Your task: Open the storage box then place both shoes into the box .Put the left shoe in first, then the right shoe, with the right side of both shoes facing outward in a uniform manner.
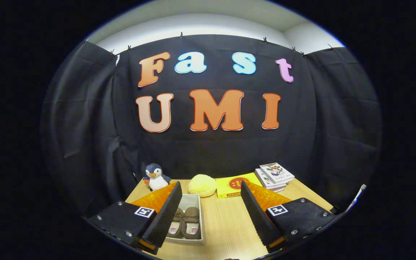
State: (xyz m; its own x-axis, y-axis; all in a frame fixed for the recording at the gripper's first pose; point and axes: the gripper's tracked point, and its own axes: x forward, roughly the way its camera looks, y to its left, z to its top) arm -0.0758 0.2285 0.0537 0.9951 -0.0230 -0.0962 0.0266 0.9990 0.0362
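The gripper [211,213] is wide open and holds nothing, with only bare table [226,227] between its fingers at the bottom middle of the frame. Just inside the left finger sits the open storage box [199,216], and two brown shoes [185,222] lie side by side in it, long ways pointing away from the gripper; I cannot tell which end is the toe. Farther back are a toy penguin [156,176], a yellow bun [202,185], a yellow book [235,185] and a stack of books [275,175], but their writing is too small to read.

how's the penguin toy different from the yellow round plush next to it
The penguin toy stands upright, dark blue and white; the yellow round plush is a low, one-coloured dome. The penguin is beyond the gripper's left finger, the plush beyond the gap between its open fingers. Both are soft toys on the wooden table.
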